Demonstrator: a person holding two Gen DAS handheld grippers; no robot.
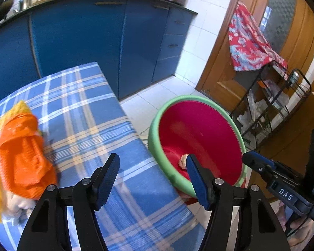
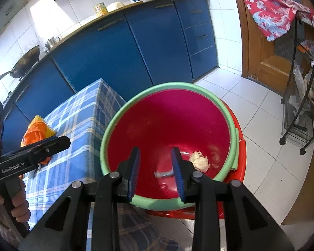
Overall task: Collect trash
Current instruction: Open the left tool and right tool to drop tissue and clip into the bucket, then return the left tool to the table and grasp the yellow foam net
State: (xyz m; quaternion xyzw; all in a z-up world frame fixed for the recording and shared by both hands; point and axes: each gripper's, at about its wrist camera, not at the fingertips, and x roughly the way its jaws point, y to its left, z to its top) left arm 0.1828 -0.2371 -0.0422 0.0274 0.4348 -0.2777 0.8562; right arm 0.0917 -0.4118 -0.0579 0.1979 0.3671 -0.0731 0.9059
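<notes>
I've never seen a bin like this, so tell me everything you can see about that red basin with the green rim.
The red basin looks like smooth plastic, round and deep, with a pale green rim. It sits upright on the tiled floor beside the checked tablecloth, apparently nested in a red tub. Inside lie a crumpled beige wad and a small blurred grey piece. The right gripper hovers over it, touching nothing.

basin (image 2: 167, 125) – red, green rim | tablecloth (image 1: 90, 113) – blue plaid | cabinets (image 1: 77, 35) – blue

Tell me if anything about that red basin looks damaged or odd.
The green rim of the red basin is broken on its right side: a loose end juts out with a gap beside it. Nothing is spilled.
</notes>
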